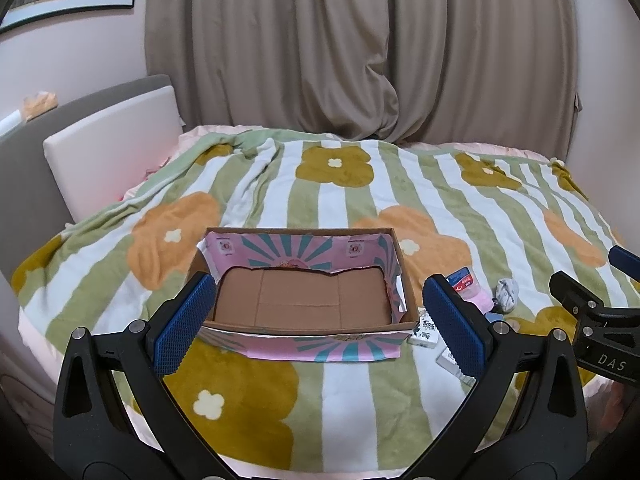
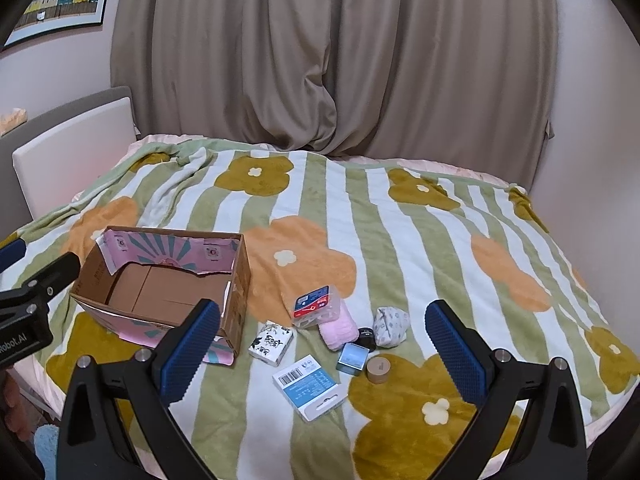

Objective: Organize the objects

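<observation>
An open, empty cardboard box with pink lining sits on the flowered blanket; it also shows in the right wrist view. Right of the box lie small items: a tissue pack, a clear case with red-blue label, a pink cloth, a rolled grey sock, a blue-white card package, a teal box, a tan round tin. My left gripper is open and empty in front of the box. My right gripper is open and empty above the items.
The blanket covers a bed with a padded headboard at left. Beige curtains hang behind. The bed's near edge is just under the grippers.
</observation>
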### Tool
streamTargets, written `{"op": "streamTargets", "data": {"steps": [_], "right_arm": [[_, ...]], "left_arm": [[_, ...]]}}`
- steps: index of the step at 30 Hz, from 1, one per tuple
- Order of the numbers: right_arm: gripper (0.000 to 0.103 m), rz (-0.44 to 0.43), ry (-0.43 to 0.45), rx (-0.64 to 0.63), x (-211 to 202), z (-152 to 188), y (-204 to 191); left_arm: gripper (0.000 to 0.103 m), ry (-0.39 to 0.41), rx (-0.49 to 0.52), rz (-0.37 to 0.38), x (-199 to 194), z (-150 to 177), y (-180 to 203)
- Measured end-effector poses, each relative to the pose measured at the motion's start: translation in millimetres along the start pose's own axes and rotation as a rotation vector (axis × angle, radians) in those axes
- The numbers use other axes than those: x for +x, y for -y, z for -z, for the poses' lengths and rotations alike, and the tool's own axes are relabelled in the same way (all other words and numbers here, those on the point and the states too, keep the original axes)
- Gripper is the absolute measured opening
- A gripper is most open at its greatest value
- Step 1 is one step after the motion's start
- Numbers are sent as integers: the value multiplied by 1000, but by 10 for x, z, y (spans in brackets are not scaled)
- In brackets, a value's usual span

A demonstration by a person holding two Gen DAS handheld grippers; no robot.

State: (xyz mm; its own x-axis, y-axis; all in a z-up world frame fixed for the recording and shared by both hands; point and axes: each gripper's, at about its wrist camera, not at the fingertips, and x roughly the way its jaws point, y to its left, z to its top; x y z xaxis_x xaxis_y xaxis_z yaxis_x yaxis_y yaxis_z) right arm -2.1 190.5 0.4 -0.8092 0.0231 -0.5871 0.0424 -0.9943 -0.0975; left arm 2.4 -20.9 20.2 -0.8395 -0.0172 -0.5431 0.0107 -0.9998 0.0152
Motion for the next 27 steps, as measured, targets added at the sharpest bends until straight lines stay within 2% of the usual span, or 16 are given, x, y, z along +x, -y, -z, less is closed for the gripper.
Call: {"op": "streamTargets", "data": {"steps": [19,27], "right_arm": [[102,-16,8,4,-45,-49,16],[102,-32,28,15,-106,-193,198]], "left_arm": [[103,-11,3,23,-42,-44,23],[103,0,33,37,-71,-91,95]]}}
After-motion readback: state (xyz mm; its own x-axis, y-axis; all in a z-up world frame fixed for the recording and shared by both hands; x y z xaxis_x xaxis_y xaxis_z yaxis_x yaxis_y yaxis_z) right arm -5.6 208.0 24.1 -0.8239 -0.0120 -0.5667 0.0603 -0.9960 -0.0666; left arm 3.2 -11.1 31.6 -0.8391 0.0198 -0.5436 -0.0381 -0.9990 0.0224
